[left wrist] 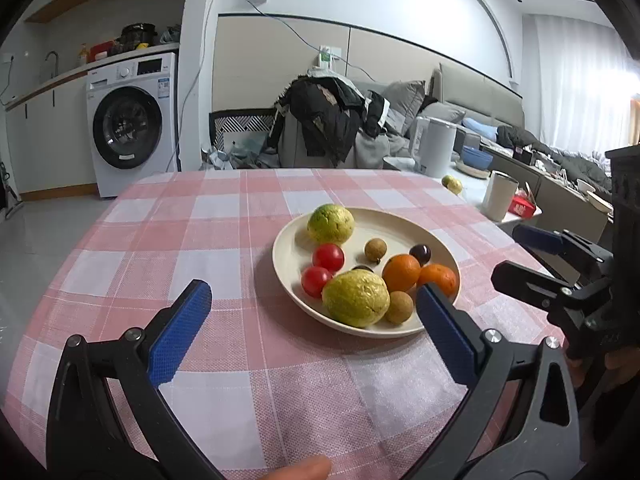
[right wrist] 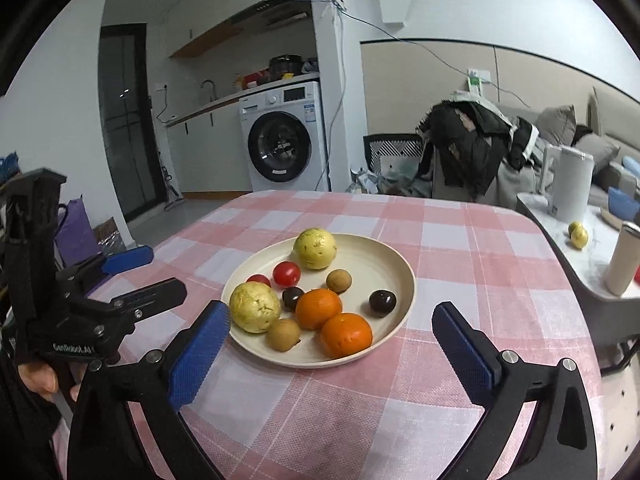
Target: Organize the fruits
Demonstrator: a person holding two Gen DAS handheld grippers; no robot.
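So from where I'm sitting, the fruit is basically all on the cream plate [right wrist: 404, 300] in the middle of the pink checked tablecloth [right wrist: 460, 248] and nothing is being carried.

Going left to right: my left gripper [left wrist: 314, 322] is spread wide, empty, hovering just short of the plate's near edge. On the plate there's a near guava [right wrist: 255, 306], two cherry tomatoes [right wrist: 286, 274], a far guava [right wrist: 315, 248], a couple of dark plums [right wrist: 382, 302], two longans [right wrist: 283, 334] and two oranges [right wrist: 346, 335], all bunched together, several touching. My right gripper [right wrist: 330, 342] is spread wide too, nothing in it, also parked in front of the plate.

My guess is the gathering is mostly done, unless sorting by type is still wanted.

What's left: a small yellow fruit [right wrist: 579, 236] sits on the grey side table [right wrist: 580, 276] off to the right, near a white kettle [right wrist: 570, 184] and a cup [right wrist: 622, 258]. Those two would crowd a reach over there.
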